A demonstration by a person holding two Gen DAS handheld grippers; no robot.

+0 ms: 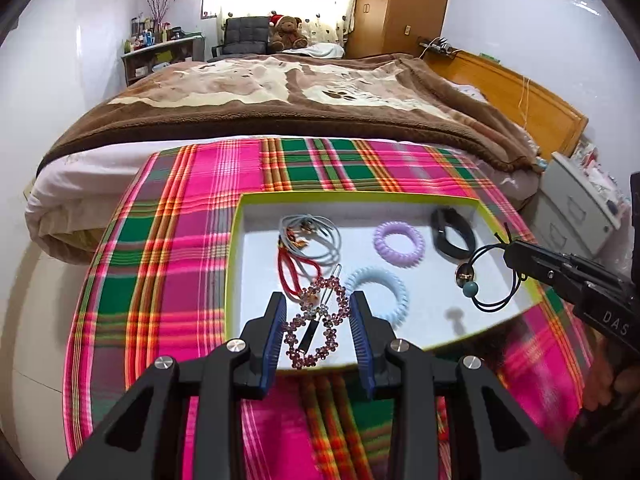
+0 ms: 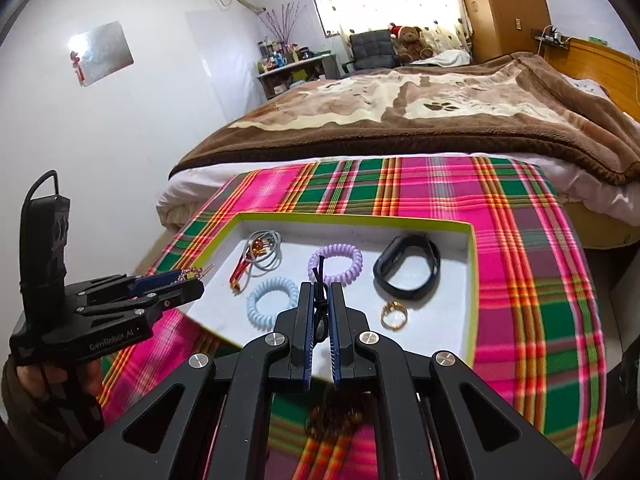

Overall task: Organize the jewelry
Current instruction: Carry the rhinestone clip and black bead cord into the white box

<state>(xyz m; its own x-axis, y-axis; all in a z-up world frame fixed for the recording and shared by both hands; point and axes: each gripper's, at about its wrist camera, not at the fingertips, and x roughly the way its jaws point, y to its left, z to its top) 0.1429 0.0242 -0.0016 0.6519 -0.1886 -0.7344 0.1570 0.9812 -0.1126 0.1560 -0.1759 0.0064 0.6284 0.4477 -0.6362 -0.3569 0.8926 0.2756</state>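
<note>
nearest us, our left gripper (image 1: 318,320) is clamped on the rhinestone flower hair clip (image 1: 316,322), the clip pinched by its two outer edges between the blue pads so the jaws stand partly apart; it hangs over the near rim of the tray (image 1: 236,240). in the right wrist view the same gripper (image 2: 188,280) shows at the tray's left edge, glittering clip at its tips, a hand wrapped round its handle. our right gripper (image 2: 320,312) has its jaws almost together on a thin black hair tie (image 2: 319,280), the cord running up between the pads. from the left wrist view that tie (image 1: 494,276) dangles from the right gripper's tip (image 1: 510,250) above the tray's right side, a blue bead and a metal charm on its loop. lying in the white tray beyond: a pale blue coil tie (image 2: 270,300), a gold ring (image 2: 394,314), a lilac coil tie (image 2: 335,264), a black wristband (image 2: 408,266), and a tangle of red and grey ties (image 2: 258,256) at the far left. the tray sits on a plaid cloth (image 2: 520,240), with a bed's brown blanket (image 2: 400,128) behind.
</note>
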